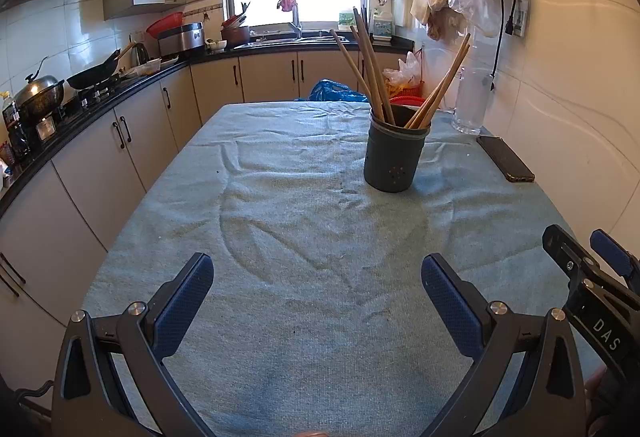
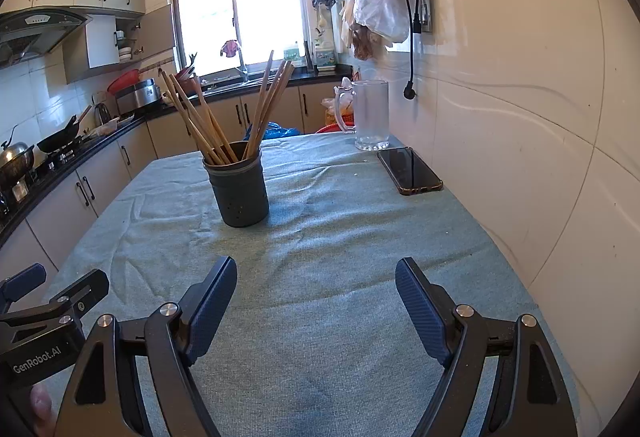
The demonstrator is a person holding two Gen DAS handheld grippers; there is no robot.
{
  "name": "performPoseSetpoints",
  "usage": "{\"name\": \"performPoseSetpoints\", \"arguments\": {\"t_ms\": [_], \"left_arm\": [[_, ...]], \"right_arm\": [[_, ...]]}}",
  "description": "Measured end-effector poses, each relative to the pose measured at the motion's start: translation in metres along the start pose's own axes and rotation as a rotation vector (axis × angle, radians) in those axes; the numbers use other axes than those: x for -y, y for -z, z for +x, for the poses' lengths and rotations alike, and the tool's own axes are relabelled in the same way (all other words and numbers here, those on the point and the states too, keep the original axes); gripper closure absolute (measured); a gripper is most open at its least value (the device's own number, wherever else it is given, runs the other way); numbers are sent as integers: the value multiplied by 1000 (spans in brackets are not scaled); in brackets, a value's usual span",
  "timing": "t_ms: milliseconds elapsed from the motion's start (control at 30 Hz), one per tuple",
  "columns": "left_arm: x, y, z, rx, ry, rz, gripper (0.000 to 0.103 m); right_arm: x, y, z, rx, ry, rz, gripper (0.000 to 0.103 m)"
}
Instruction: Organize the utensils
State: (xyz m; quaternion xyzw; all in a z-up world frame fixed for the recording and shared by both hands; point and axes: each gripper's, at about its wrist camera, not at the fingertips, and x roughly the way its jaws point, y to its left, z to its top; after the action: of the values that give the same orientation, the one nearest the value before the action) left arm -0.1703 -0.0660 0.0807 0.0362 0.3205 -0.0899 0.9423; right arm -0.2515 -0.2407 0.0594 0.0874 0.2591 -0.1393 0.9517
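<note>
Chopsticks in the holder, both hand-held grippers spread and empty.
The holder (image 1: 395, 156) with chopsticks (image 1: 370, 65) stands mid-bench (image 1: 280, 197); left hand-held gripper (image 1: 318, 277) and right hand-held gripper (image 2: 316, 279) hover near the front edge.

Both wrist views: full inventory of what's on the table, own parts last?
Grey-green cloth: one, covers the table.
Dark grey perforated cylindrical holder: one, mid-table, upright.
Long wooden chopsticks: several, exact count unclear, tan, standing in the holder, fanned out.
Clear glass mug with handle: one, far right, near the wall.
Black smartphone: one, lying flat in front of the mug.
Left hand-held gripper: black with blue pads, open, empty.
Right hand-held gripper: same, open, empty.
</note>
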Motion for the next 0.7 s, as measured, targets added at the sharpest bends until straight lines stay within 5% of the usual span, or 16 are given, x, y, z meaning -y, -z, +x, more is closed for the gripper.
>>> {"name": "performPoseSetpoints", "arguments": {"t_ms": [700], "left_arm": [[0, 3, 5, -17, 9, 6, 0]], "right_arm": [[-1, 4, 3, -10, -7, -9, 17]]}}
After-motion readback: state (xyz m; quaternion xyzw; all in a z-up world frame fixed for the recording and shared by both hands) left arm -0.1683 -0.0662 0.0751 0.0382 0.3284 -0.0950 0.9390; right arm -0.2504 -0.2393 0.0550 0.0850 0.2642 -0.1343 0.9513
